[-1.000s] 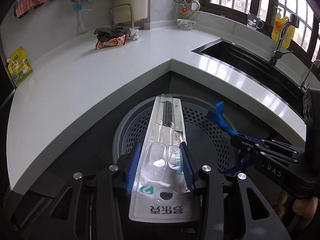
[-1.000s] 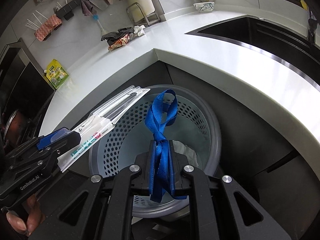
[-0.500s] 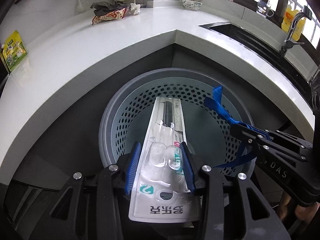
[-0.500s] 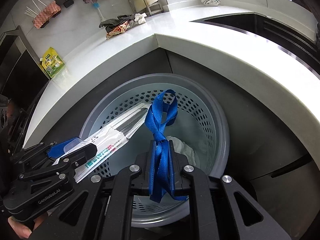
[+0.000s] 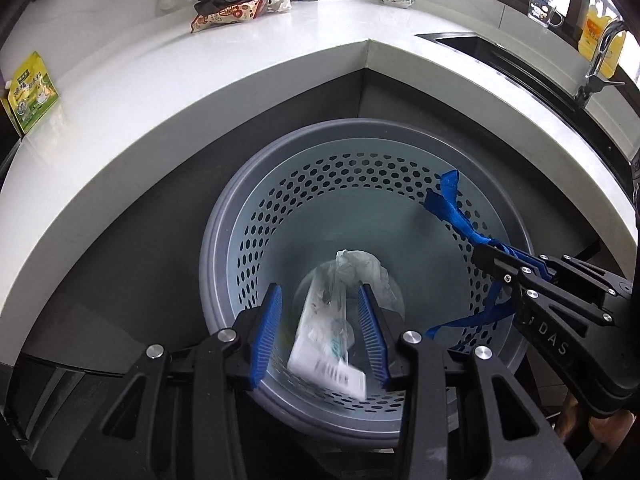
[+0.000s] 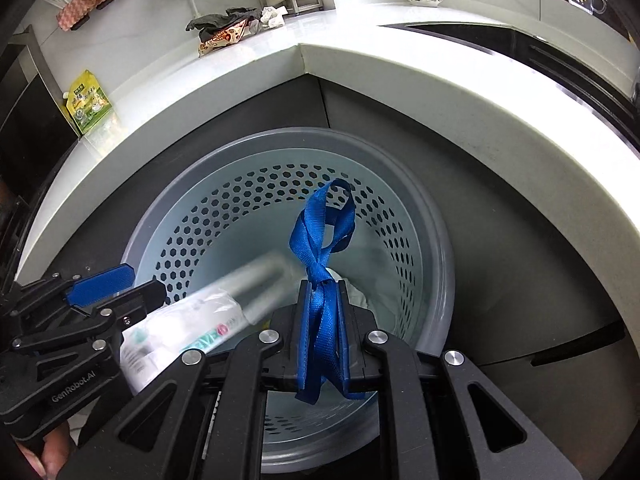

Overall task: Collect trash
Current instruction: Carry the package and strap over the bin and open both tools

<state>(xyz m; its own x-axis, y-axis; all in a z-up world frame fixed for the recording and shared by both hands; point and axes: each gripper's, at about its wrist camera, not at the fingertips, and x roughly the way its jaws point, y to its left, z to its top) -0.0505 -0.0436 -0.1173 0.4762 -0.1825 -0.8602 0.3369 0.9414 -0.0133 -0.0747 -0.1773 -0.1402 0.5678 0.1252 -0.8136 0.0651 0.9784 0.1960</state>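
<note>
Step in hand: dropping trash into the basket [image 5: 360, 125], which stands on the floor in the corner below the bench [image 5: 200, 80].
Left tool [image 5: 319, 288]: jaws stand apart over the basket mouth, wider than the clear plastic package [image 5: 324, 344] between them; the pads do not seem to press on it.
Package: blurred and tilted, nose down inside the basket, most likely falling free onto the crumpled wrapper [image 5: 360, 264] at the bottom.
Right tool [image 6: 323, 286]: closed tight on a blue strap [image 6: 320, 240], whose loop sticks out past the fingertips above the basket.
Strap: not yet in the basket, though held right over it.
Next move calls for: parting the right jaws so the strap drops inside the rim, keeping the loose ends clear of the fingers.
Left to collect: a snack bag [image 5: 228, 16] among rags at the back of the bench, and a green packet [image 5: 30, 92] at its left end.
</note>
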